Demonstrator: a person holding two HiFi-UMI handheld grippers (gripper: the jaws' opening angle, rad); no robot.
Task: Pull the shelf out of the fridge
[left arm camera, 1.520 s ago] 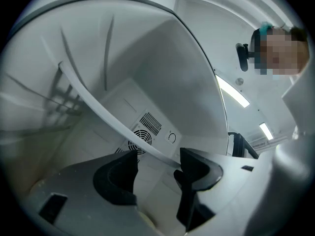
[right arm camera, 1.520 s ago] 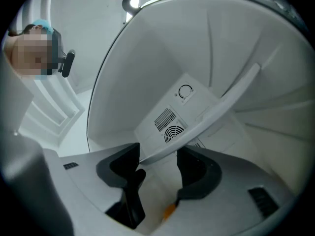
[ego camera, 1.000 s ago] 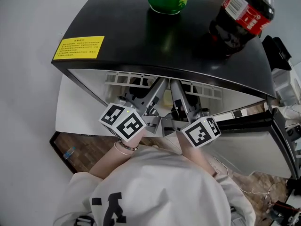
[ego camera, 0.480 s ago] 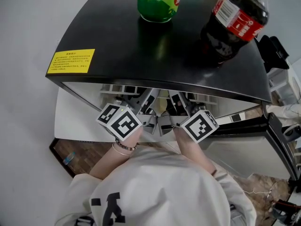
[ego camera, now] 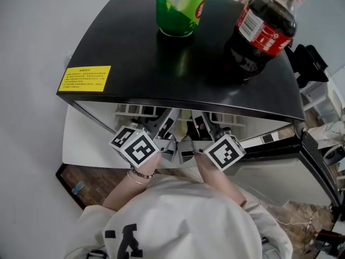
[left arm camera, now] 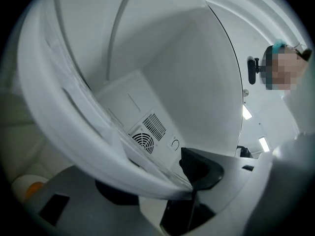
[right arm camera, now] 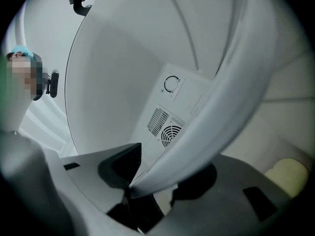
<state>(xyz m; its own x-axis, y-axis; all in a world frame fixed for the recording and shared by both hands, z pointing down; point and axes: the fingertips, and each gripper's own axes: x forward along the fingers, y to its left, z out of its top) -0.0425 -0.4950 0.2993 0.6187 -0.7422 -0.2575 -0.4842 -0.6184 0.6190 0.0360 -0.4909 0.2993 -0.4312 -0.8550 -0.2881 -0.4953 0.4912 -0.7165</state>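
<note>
At the centre of the head view, the fridge (ego camera: 135,58) stands open toward the person. Its black top carries a green bottle (ego camera: 179,7), a cola bottle (ego camera: 259,34) and, at the left corner, a yellow label (ego camera: 85,78). Both tools reach side by side into the opening below the top: the left gripper (ego camera: 168,123) left of centre and the right gripper (ego camera: 199,124) just beside it, with the marker cubes (ego camera: 137,147) nearest the person. The shelf (left arm camera: 74,132) sits inside the fridge, and its thick white front rim runs diagonally through each gripper view. Each gripper's jaws have just been closing with that rim between them, and they clamp it, pads against the rim. Behind the rim, the rear panel (right arm camera: 167,127) shows a vent grille (right arm camera: 158,119) and a round dial (right arm camera: 172,84).
</note>
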